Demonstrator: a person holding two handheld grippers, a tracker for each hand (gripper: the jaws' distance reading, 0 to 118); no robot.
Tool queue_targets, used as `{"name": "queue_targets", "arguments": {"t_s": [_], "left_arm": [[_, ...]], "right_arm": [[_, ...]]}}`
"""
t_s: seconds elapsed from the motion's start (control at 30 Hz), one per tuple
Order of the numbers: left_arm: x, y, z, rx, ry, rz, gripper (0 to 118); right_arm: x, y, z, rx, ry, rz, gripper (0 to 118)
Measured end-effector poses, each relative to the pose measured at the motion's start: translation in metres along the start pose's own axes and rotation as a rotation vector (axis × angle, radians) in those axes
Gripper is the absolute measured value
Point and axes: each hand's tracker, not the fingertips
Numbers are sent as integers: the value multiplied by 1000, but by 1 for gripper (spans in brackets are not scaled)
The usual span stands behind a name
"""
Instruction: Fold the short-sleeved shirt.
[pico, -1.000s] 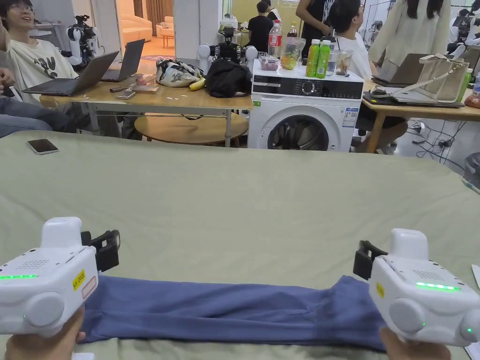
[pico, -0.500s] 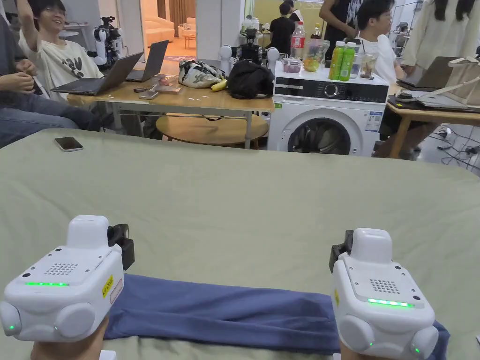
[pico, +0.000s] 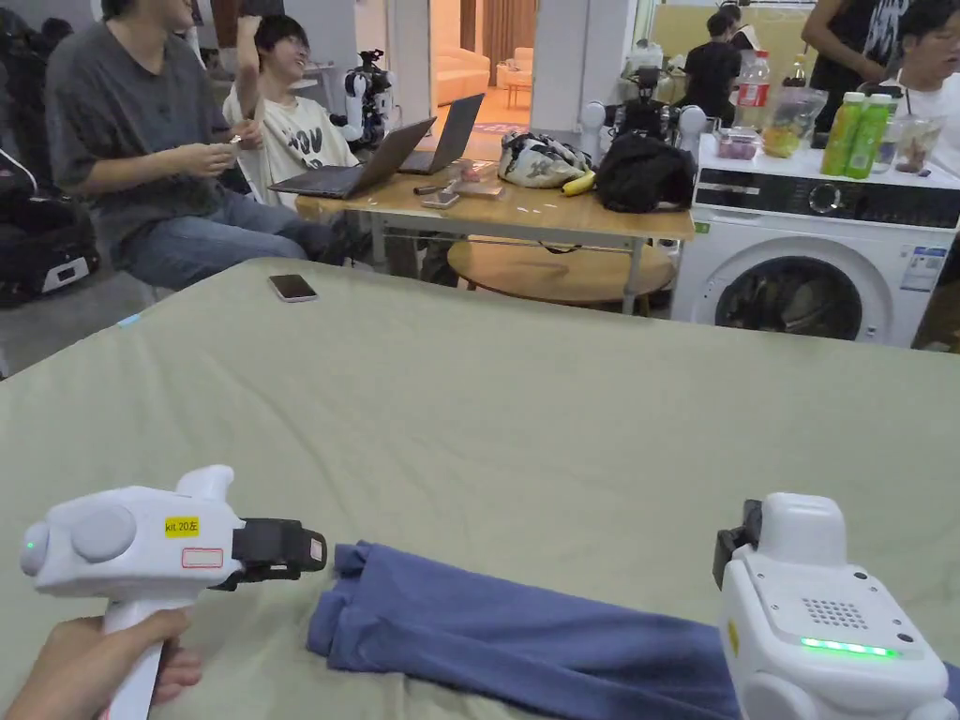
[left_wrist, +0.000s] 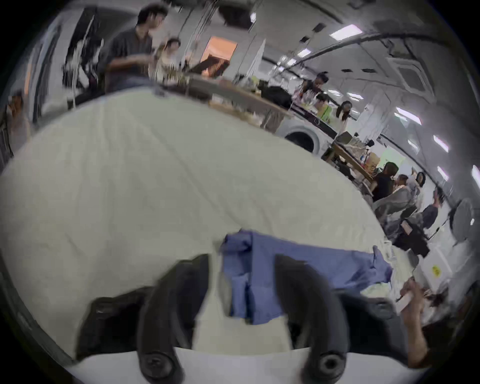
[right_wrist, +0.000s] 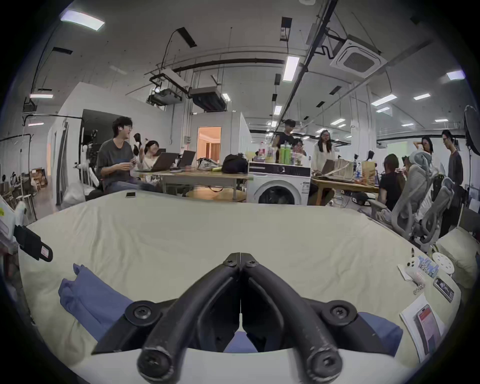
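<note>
Two grippers: both over the green sheet (pico: 487, 412), lower part of head view.

Shirt: blue shirt (pico: 525, 637) lies as a long narrow band along bottom of head view, already folded lengthwise by the look of it; its left end sits bottom centre-left, bunched w/ small lumps; right end runs under the right tool.

L gripper: left gripper (pico: 314, 550) lower left of head view, held sideways, tip just beside the shirt's left end. In left gripper view its jaws are spread, the shirt end seen between them (left_wrist: 241, 280), no grip yet; view is blurred, so contact w/ cloth can't be judged.

R gripper: right gripper (right_wrist: 240, 256) has jaws pressed together at the tips, nothing between them; in right gripper view the tips point past the shirt over bare sheet, blue cloth below the tool body.

Step (judged): prob. about to take the left end and bring it across to halve the band.

Risk 1: bunched end = layers uneven; a pinch may catch top layer only, so the fold opens when lifted.

Risk 2: jaws go too deep, grab the sheet along w/ the shirt, drag it.

Risk 3: right end isn't gripped; if it isn't pressed down, whole band may slide instead of folding.

Other: phone (pico: 292, 287) upper left on sheet, well apart, no hazard.
</note>
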Motion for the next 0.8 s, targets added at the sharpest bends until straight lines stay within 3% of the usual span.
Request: {"name": "queue_targets", "arguments": {"t_s": [0.07, 0.2, 0.4, 0.6, 0.63, 0.67, 0.73, 0.8], "left_arm": [[-15, 1, -9, -18, -43, 23, 66], [-41, -3, -43, -126, -283, 186, 66], [-30, -22, -90, -174, -544, 317, 66], [-8, -30, -111, -115, -576, 321, 66], [-10, -25, -113, -121, -539, 297, 62], [-9, -24, -112, -122, -492, 299, 48], [-10, -22, -114, -140, -334, 278, 3], [-11, -26, -111, -115, -416, 323, 2]], "right_arm": [[-2, -4, -3, -13, 5, 0, 0], [-1, -10, -6, -43, 8, -3, 0], [6, -14, -8, -64, -4, 8, 0], [10, -14, -6, -73, -11, 21, 0], [11, -14, -6, -76, -11, 19, 0], [12, -14, -7, -78, -10, 17, 0], [12, -15, -6, -81, -8, 12, 0], [11, -15, -7, -86, -9, 12, 0]]}}
